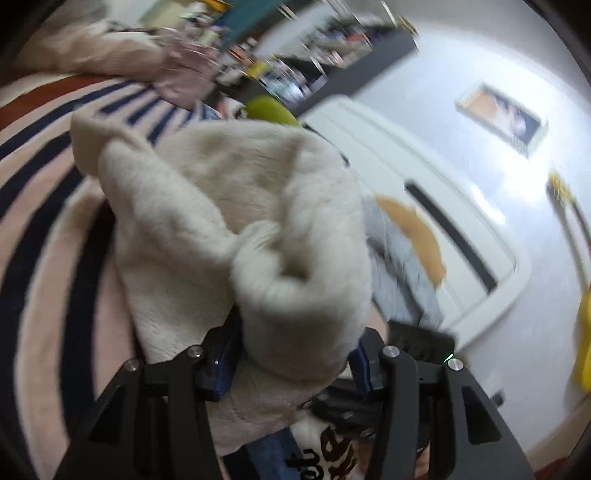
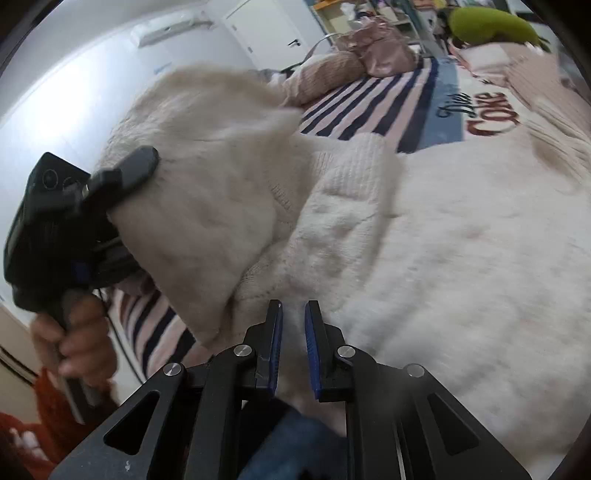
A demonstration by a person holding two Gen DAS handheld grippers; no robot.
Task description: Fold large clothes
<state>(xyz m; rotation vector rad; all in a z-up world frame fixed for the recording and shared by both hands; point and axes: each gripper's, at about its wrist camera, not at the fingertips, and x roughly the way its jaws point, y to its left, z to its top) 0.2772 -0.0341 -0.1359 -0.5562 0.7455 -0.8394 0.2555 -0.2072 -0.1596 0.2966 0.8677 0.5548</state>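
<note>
A fluffy cream sweater lies over the striped bed cover. In the left wrist view a thick rolled bunch of it fills the gap of my left gripper, whose blue pads press on it from both sides. The right wrist view shows the sweater spread wide, one part lifted at the left by the left gripper, which a hand holds. My right gripper stands low over the sweater's near edge, jaws nearly together with a thin strip of cream fabric between the pads.
Pink garments and a green cushion lie at the bed's far end. A white cloth with printed letters lies beside the sweater. A white panelled door and wall stand past the bed. The person's jeans are below my right gripper.
</note>
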